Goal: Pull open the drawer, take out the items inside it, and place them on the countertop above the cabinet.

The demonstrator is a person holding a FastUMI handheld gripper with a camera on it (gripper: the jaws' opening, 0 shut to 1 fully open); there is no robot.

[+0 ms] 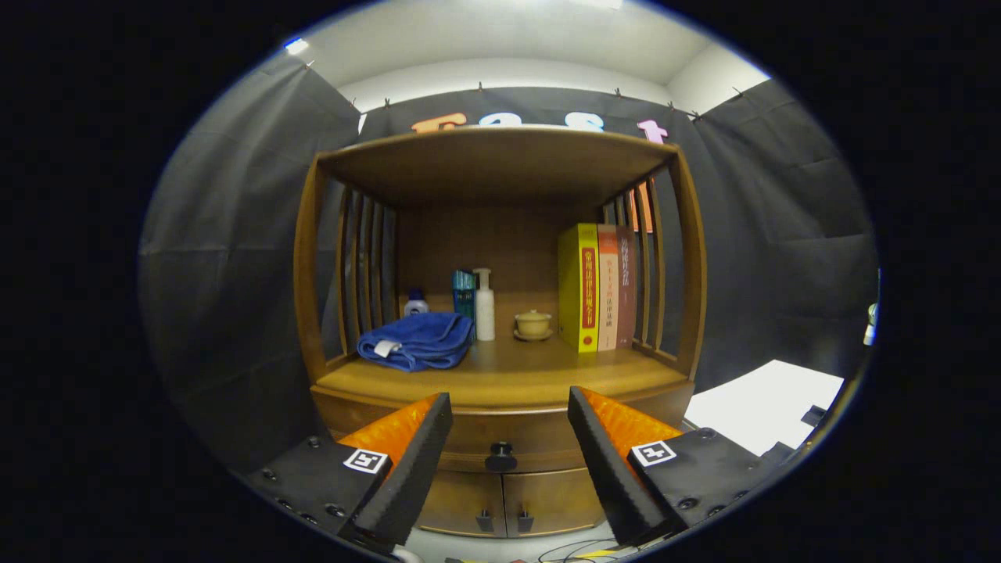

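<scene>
We see the drawer [500,438] shut in the front of the wooden cabinet [500,375], directly under the countertop surface [508,375]. Its dark round knob [500,451] sits in the middle of the drawer front, and from where we look it lies between the 2 fingers of the claw [510,407], a little beyond them and touching neither.

Our claw stands wide open with nothing in it. The left finger [407,461] and the right finger [610,461] are black wedges with orange outer faces, and each carries a small square black-and-white marker near its base.

Below the drawer we make out 2 small cupboard doors [504,500] with dark handles set side by side at the seam.

On the surface above, a folded blue towel [414,342] lies at the left. Behind it stand a small bottle with a blue cap [415,303], a blue box [464,293] and a white pump bottle [485,306]. A small yellowish lidded cup on a saucer [533,324] rests near the middle. At the right, 3 books [598,288] stand upright together, the yellow one nearest the cup.

A white board [762,407] lies to the right of the cabinet.
</scene>
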